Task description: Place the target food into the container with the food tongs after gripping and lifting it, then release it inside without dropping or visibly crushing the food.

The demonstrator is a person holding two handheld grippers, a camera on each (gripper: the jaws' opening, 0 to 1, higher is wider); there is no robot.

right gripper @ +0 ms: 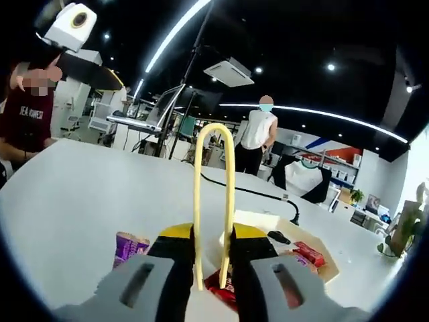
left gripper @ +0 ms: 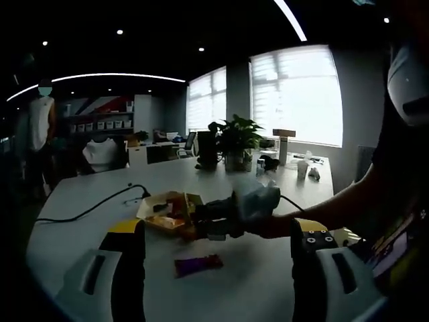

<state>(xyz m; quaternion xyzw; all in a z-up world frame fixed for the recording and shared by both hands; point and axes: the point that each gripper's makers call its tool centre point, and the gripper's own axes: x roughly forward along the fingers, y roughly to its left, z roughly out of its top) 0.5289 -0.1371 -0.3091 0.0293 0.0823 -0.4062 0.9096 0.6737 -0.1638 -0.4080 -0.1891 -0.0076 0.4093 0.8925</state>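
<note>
Tongs [right gripper: 213, 201] clamped between right hand-held gripper [right gripper: 213, 258] jaws (arms squeezed), over container [right gripper: 315, 265].

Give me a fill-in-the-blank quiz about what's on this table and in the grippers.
1. The right gripper is shut on yellow ____.
2. The purple packet lies on the white ____.
3. The left gripper has its jaws ____.
4. A black ____ runs across the table toward the tray.

Missing: tongs; table; open; cable
</note>
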